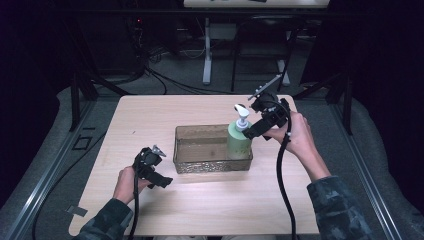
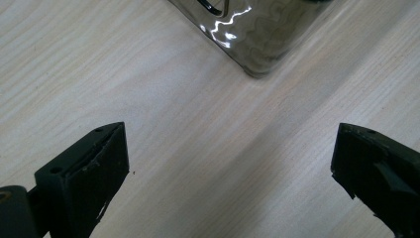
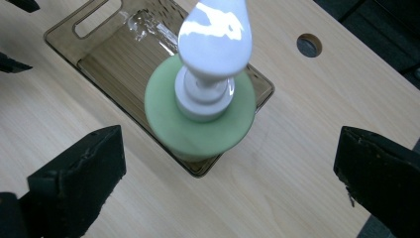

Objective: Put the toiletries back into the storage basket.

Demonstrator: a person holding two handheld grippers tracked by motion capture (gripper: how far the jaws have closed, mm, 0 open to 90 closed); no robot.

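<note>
While right tongs (image 3: 230, 168) gape, green pump bottle (image 3: 200, 116) stands between, untouched.

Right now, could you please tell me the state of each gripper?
Left gripper: open, holding nothing, over bare table.
Right gripper: open, holding nothing, just above the green pump bottle in the tray.
</note>
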